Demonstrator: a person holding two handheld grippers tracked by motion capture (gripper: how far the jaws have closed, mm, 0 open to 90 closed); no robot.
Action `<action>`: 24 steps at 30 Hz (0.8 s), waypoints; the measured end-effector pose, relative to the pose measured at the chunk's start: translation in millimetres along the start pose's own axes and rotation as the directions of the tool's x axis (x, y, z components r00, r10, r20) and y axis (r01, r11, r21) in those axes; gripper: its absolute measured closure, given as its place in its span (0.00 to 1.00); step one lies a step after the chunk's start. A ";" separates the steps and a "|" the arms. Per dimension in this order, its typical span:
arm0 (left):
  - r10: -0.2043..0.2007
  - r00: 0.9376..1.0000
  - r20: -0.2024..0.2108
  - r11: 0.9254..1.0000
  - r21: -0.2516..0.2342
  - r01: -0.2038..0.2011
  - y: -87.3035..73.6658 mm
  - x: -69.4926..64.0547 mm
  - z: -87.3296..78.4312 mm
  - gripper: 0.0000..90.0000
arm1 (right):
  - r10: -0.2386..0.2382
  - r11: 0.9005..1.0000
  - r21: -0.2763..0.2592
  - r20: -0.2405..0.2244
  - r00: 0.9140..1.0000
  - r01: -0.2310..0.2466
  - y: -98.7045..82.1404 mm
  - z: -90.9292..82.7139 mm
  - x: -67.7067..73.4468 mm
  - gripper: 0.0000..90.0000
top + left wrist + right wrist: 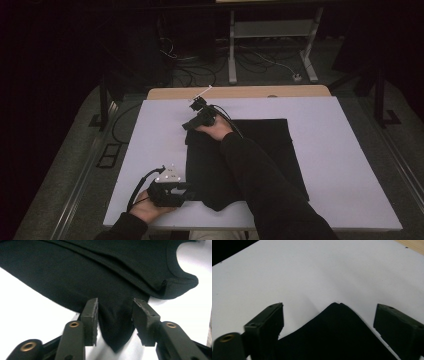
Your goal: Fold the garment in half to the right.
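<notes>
A corner of the black cloth [117, 280] lies between each gripper's parted jaws: left gripper [115, 315], right gripper [328, 320].

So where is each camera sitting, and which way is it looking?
High view: above the person's side, looking forward and down on the white table; both forearms, left gripper and right gripper show.
Left gripper view: rides on the left gripper, looking along its open jaws at a corner of the black garment.
Right gripper view: rides on the right gripper, looking along its open jaws at another garment corner.
All three views share the black garment and white table.
</notes>
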State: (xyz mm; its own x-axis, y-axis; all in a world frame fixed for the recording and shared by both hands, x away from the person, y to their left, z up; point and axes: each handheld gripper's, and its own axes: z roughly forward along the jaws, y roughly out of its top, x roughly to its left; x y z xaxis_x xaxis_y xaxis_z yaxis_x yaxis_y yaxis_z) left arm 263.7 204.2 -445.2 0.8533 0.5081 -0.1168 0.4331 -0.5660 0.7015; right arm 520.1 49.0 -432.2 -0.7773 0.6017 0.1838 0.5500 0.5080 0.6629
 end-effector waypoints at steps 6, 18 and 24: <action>-0.004 1.000 0.012 1.000 -0.003 0.004 1.3 -0.2 0.9 0.70 | -0.004 1.000 0.012 0.008 1.000 0.004 1.6 7.6 1.7 0.16; -0.011 1.000 0.017 1.000 -0.008 0.011 6.0 2.8 3.7 0.85 | 0.006 1.000 0.028 0.049 0.999 -0.008 4.5 17.1 1.5 0.33; -0.005 1.000 0.019 1.000 -0.014 0.005 9.6 3.1 4.6 0.91 | 0.020 0.999 0.029 0.078 0.997 -0.022 3.4 17.3 -2.2 0.57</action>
State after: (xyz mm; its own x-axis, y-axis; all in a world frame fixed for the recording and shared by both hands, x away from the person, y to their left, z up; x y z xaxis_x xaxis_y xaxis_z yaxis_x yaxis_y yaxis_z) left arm 271.8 197.3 -442.1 0.8568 0.4981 -0.1335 0.4331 -0.5546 0.7106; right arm 529.0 60.1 -442.9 -0.7401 0.6578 0.1399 0.5758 0.5122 0.6373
